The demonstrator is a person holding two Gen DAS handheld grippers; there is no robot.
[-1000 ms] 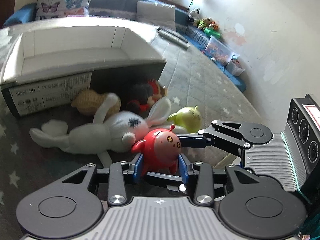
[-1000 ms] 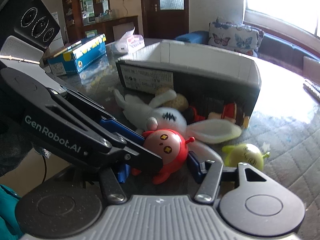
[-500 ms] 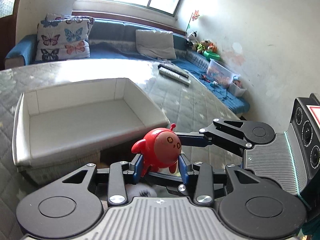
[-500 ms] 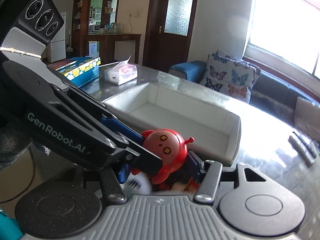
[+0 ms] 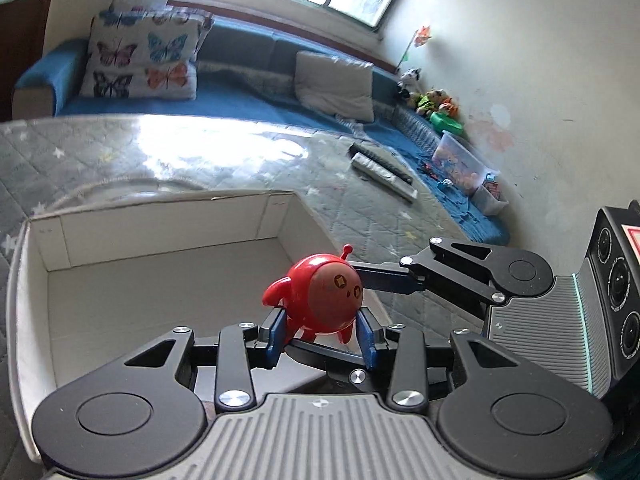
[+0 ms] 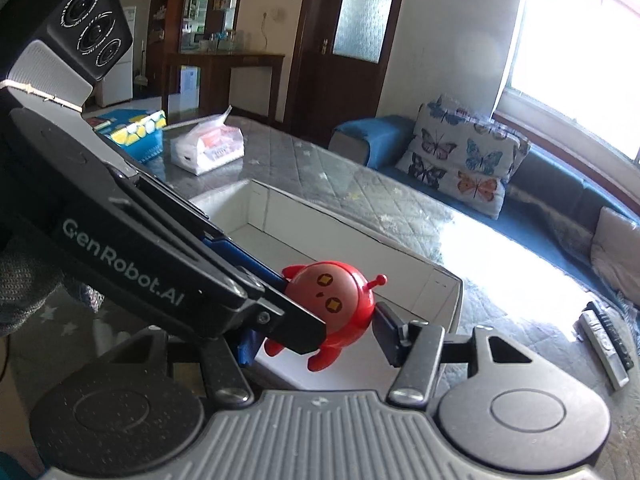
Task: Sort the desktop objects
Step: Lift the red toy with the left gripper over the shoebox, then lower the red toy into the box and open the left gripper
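Currently: red figurine (image 5: 320, 300) pinched btwn both tongs, left gripper (image 5: 322, 338) and right gripper (image 6: 316, 340), held above white box (image 5: 160, 216)'s near-right corner. Box shows bare inside. To do well: shift further over box floor, lower, then part both tongs together w/o tipping.

Daylight is pouring through the window (image 6: 576, 48) at the upper right of the right wrist view, blowing it out white. Glare is washing over the glossy table (image 5: 224, 148). Fisheye bending is curving every edge, and the butterfly cushion (image 5: 140, 60) is looking slightly smeared.
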